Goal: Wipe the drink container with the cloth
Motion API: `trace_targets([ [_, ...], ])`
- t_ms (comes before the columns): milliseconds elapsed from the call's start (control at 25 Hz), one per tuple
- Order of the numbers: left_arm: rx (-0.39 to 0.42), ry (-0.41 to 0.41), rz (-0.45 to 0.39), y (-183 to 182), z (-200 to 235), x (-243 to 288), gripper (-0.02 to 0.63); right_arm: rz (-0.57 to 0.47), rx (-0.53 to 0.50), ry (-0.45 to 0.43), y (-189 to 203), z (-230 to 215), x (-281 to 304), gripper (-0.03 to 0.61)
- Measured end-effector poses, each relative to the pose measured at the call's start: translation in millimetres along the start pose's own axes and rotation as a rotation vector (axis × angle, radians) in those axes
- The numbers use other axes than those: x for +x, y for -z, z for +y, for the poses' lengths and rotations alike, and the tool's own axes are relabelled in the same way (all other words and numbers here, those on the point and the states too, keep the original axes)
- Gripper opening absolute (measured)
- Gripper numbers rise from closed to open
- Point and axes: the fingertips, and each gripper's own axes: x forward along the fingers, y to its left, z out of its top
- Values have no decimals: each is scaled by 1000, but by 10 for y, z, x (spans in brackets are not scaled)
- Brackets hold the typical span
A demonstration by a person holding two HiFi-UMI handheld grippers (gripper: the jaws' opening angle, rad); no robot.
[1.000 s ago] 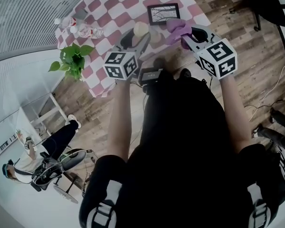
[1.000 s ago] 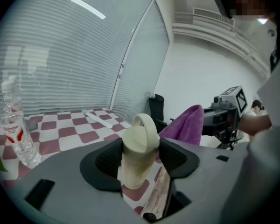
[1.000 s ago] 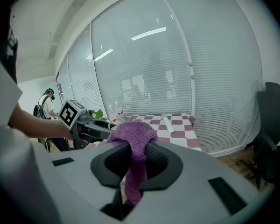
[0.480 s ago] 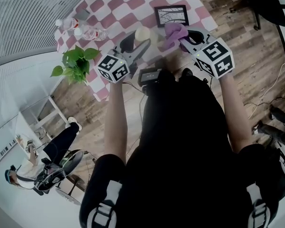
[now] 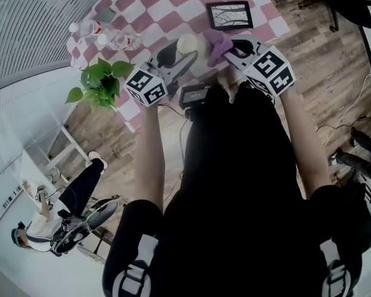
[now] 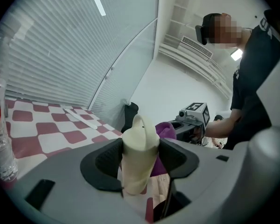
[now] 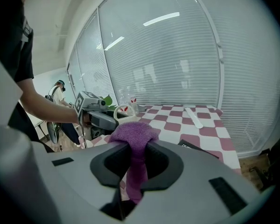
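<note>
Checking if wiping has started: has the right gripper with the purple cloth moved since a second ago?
Yes. Against the picture frame in the head view, the right gripper and purple cloth shifted left, closer to the cream container.

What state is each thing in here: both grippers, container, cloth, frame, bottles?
left gripper, shut on the drink container
drink container, clamped between those jaws
right gripper, shut on the cloth
cloth, pinched, bunched beyond the jaws
picture frame, lying flat on the table
water bottles, upright
</note>
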Motion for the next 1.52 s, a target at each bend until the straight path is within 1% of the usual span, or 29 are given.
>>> trace_targets([
  [120, 4, 6, 8, 15, 5, -35, 268, 20, -10, -20, 42, 62, 177, 69],
  [240, 18, 15, 28, 23, -17, -44, 268, 50, -41, -56, 63, 148, 337, 72],
  [360, 23, 17, 43, 46, 1, -92, 267, 72, -80, -89, 20, 232, 438, 72],
  [480, 23, 18, 56, 76, 20, -182, 267, 71, -113, -134, -56, 332, 467, 77],
  [680, 26, 16, 75, 122, 54, -257, 265, 81, -179, -175, -101, 443, 542, 107],
  [840, 29, 12, 84, 130, 64, -281, 265, 102, -212, -198, -73, 489, 595, 150],
  [960, 30, 11, 87, 127, 70, -286, 265, 127, -225, -208, 7, 487, 643, 188],
  [1160, 20, 6, 88, 131, 105, -302, 265, 179, -211, -219, 227, 419, 747, 233],
  [1360, 8, -5, 89, 150, 159, -336, 265, 230, -186, -233, 477, 335, 818, 249],
  [1520, 10, -7, 90, 148, 158, -346, 265, 301, -178, -237, 739, 247, 811, 252],
])
